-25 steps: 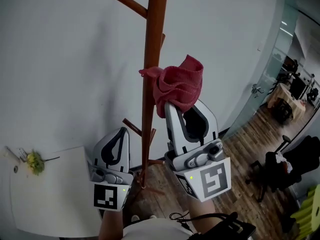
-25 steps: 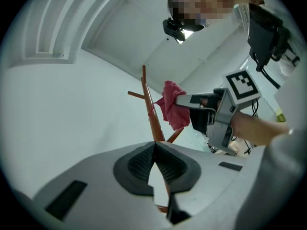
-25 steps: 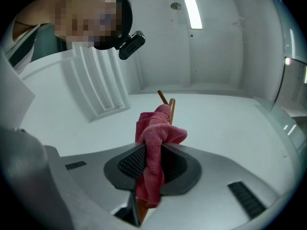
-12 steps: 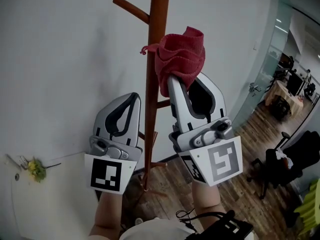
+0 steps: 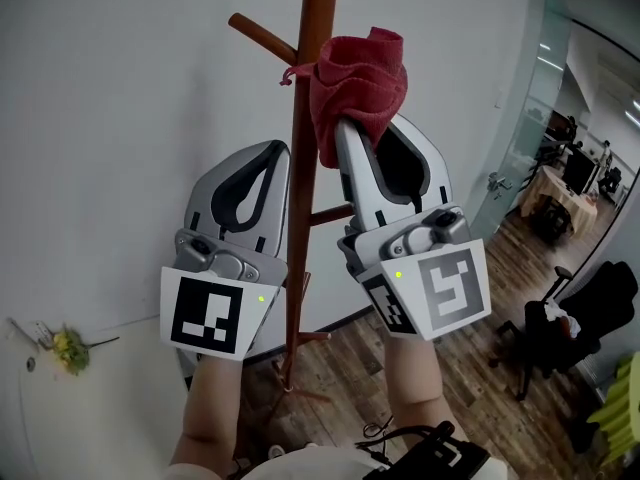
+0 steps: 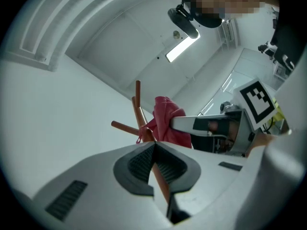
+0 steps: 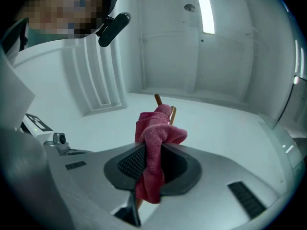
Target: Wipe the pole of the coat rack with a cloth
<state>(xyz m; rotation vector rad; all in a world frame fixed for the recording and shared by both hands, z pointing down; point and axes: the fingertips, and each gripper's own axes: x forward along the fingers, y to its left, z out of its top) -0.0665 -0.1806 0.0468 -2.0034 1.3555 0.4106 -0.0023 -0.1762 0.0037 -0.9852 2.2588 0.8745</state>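
The right gripper (image 5: 372, 153) is raised in front of the white wall (image 5: 120, 118), and its two jaws are closed on a red cloth (image 5: 360, 73). The cloth bunches above the jaw tips, and a loose end hangs down between the pads (image 7: 132, 162). In the head view, the cloth lies against the right side of the brown pole (image 5: 303, 168), just under the place where a peg (image 5: 262, 36) goes out to the left. The left gripper (image 5: 268, 158) is just beside the pole, on its left side and a little lower than the cloth. Its jaws are together at the tips and hold nothing. In the left gripper view, the pole (image 6: 140, 116) passes behind them.
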